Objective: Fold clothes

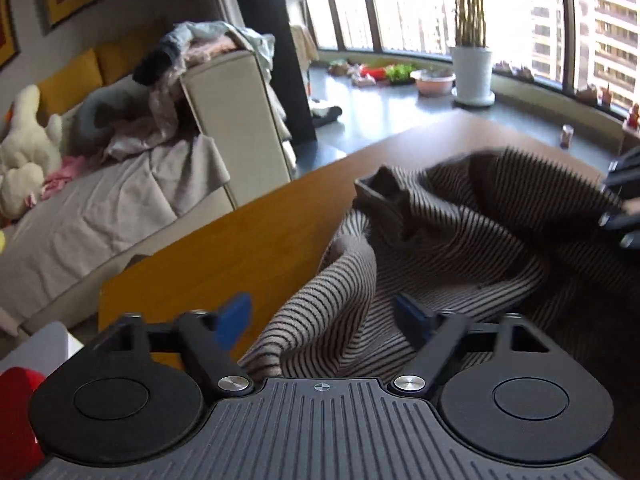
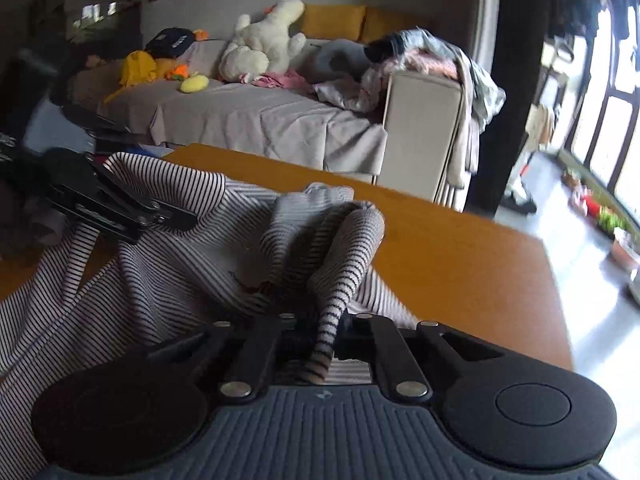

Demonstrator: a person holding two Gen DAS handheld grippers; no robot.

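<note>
A black-and-white striped garment lies bunched on the orange-brown table. My left gripper is open, its blue-padded fingers spread above the garment's near fold. My right gripper is shut on a pinched fold of the striped garment, which runs up between the fingers. The left gripper also shows in the right wrist view over the garment's left part. The right gripper shows at the right edge of the left wrist view.
A grey-covered sofa with plush toys and a pile of clothes stands beyond the table. A potted plant and small items sit on the window ledge. A red and white object is at lower left.
</note>
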